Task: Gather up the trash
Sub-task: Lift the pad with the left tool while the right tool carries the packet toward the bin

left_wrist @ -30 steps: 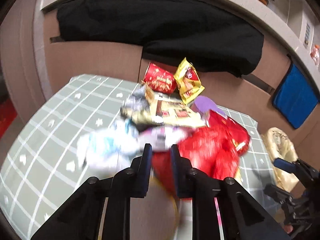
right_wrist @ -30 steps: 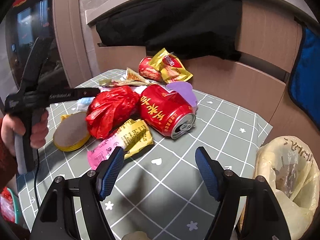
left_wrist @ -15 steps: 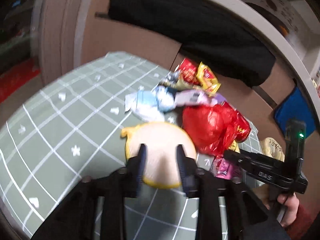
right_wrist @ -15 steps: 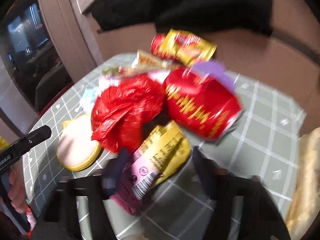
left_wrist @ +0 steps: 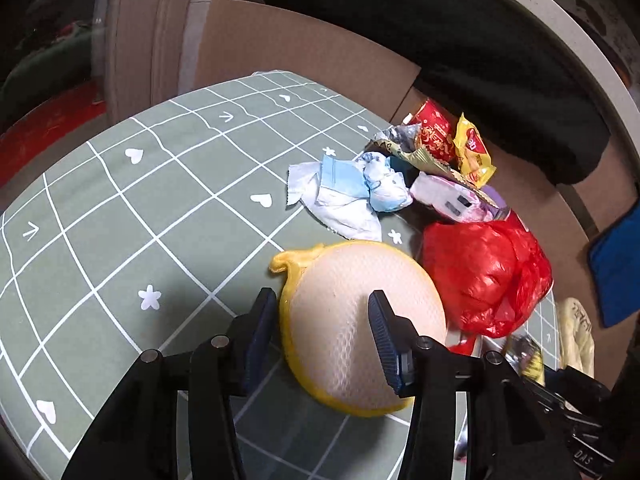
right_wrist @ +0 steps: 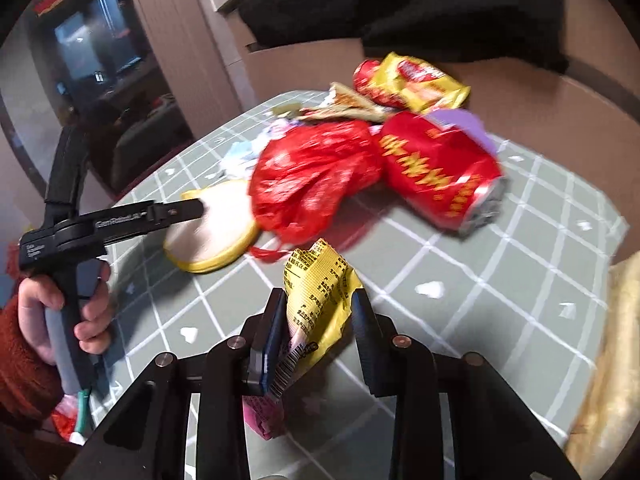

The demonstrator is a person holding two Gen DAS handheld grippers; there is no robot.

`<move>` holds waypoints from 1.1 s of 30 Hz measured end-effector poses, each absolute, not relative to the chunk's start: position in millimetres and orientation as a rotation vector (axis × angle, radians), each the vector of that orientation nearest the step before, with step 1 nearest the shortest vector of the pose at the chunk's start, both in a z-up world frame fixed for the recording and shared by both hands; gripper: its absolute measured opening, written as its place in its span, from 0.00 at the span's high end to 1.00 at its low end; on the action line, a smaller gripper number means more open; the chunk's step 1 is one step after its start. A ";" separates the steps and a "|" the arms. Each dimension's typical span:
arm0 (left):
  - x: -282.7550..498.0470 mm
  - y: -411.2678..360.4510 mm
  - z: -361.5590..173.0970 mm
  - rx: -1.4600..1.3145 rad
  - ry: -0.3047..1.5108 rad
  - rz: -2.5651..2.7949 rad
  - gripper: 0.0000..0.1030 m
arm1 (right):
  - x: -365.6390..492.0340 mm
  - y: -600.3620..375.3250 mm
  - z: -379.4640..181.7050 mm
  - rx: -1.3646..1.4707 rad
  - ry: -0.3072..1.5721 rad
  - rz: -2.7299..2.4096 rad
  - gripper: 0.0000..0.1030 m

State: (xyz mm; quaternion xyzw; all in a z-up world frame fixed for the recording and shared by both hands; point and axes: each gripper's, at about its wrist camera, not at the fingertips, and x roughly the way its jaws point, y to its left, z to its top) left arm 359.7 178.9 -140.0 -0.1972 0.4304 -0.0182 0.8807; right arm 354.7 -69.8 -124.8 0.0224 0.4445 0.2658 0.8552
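My left gripper [left_wrist: 322, 306] is open over a round beige pad with a yellow rim [left_wrist: 352, 320] that lies on the table; its fingers straddle the pad's left part. My right gripper [right_wrist: 318, 306] has closed on a crumpled yellow and pink wrapper [right_wrist: 316, 292] and holds it above the table. A red plastic bag [left_wrist: 486, 276] lies right of the pad and also shows in the right wrist view [right_wrist: 308, 176]. A red drink can [right_wrist: 440, 172] lies on its side beside the bag. The left gripper appears in the right wrist view [right_wrist: 196, 210].
The green checked table [left_wrist: 120, 216] carries crumpled blue and white tissue [left_wrist: 344, 192], a red snack pack [left_wrist: 434, 132], a yellow packet [left_wrist: 472, 152] and a white and purple wrapper [left_wrist: 452, 200]. A yellowish trash bag [right_wrist: 612, 360] hangs at the table's right edge. A brown panel stands behind.
My right gripper moved in and closed on the yellow and pink wrapper, lifting it. My left gripper drew back from the pile and opened over the round pad.
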 end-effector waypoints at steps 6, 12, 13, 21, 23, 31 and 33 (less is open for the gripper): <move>355.1 189.9 -140.0 -0.467 0.914 -0.084 0.53 | 372.9 -24.4 -120.5 0.070 0.936 0.674 0.70; 356.5 190.2 -136.7 -0.520 0.930 -0.143 0.53 | 385.0 17.3 -136.0 -0.029 0.964 0.682 0.71; 355.5 189.2 -134.3 -0.534 0.918 -0.160 0.53 | 386.9 15.8 -137.6 -0.023 0.966 0.676 0.72; 353.5 167.5 -119.3 -0.611 0.866 -0.349 0.53 | 384.6 -10.1 -141.2 0.036 0.971 0.643 0.72; 355.6 155.8 -121.8 -0.603 0.899 -0.391 0.59 | 381.9 -15.5 -141.7 0.060 0.971 0.643 0.72; 337.8 123.0 -85.8 -0.377 0.780 -0.231 0.86 | 365.5 -41.8 -131.6 0.092 0.947 0.613 0.73; 328.0 108.5 -69.0 -0.301 0.720 -0.207 0.87 | 353.6 -54.1 -121.0 0.082 0.905 0.602 0.74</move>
